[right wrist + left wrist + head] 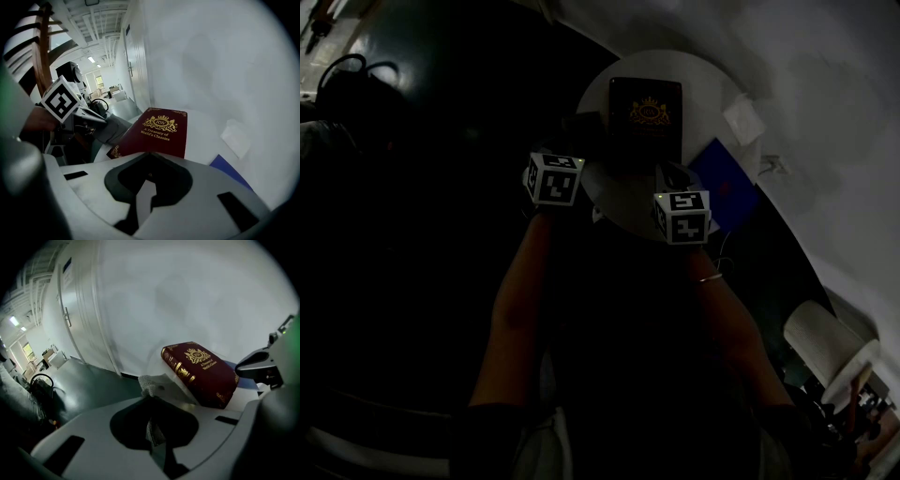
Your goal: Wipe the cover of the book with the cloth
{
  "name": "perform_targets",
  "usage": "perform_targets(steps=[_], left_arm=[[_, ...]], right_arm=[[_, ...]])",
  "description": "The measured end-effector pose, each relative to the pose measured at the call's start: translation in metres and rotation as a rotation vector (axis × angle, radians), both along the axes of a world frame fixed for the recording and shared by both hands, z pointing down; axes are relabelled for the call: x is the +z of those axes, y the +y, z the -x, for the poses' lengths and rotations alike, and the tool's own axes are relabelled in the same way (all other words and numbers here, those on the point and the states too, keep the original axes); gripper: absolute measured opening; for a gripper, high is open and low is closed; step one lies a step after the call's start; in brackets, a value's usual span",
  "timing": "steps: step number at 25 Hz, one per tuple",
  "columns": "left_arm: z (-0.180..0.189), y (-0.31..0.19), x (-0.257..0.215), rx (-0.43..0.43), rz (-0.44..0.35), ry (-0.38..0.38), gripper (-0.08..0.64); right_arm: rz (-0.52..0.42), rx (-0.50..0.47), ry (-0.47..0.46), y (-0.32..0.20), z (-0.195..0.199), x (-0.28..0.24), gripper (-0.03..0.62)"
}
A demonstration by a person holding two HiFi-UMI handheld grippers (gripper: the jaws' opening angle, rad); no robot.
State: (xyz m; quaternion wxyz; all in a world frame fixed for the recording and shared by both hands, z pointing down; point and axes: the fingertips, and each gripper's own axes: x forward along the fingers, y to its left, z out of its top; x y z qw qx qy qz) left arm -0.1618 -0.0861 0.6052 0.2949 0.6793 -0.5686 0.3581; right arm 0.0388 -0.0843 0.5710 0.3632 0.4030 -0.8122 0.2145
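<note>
On a round white counter [709,77], dark red gold-crested hardcover book [158,133], left tool [152,423] pinching pale woven cloth [148,383] beside it, right tool [146,180] closed, empty.

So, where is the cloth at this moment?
In the left gripper view, the cloth is pinched in the left tool. Its tuft sticks out just left of the book, near the spine.

Dark book [646,122] on round white table [710,79] (blue sheet [727,185] to its right)
</note>
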Motion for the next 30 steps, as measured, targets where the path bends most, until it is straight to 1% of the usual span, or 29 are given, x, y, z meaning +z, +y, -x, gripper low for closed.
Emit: perform_targets(steps=[3,6,10,14,18,24,27,30], left_arm=[[0.004,0.0,-0.022,-0.036,-0.039,0.021,0.023],[-0.007,-0.003,-0.049,-0.043,-0.085,0.054,0.023],[-0.046,-0.013,-0.077,0.007,-0.156,0.107,0.023],[-0.097,-0.022,-0.098,0.085,-0.188,0.19,0.023],[-0.141,-0.024,-0.103,0.17,-0.189,0.242,0.023],[-0.207,-0.021,-0.102,0.306,-0.167,0.311,0.023],[-0.229,-0.017,-0.095,0.34,-0.146,0.349,0.023],[-0.236,-0.016,-0.085,0.345,-0.131,0.359,0.023]], right_arm=[[-0.003,0.01,-0.001,0.005,-0.006,-0.003,0.029],[0.003,0.028,-0.007,0.012,-0.011,-0.008,0.029],[-0.003,0.058,-0.017,0.018,-0.019,-0.01,0.029],[-0.014,0.09,-0.024,0.021,-0.03,-0.014,0.029],[-0.021,0.132,-0.019,0.024,-0.044,-0.016,0.029],[-0.021,0.205,-0.012,0.027,-0.07,-0.014,0.029],[-0.013,0.233,-0.006,0.03,-0.079,-0.01,0.029],[-0.006,0.247,-0.006,0.031,-0.082,-0.006,0.029]])
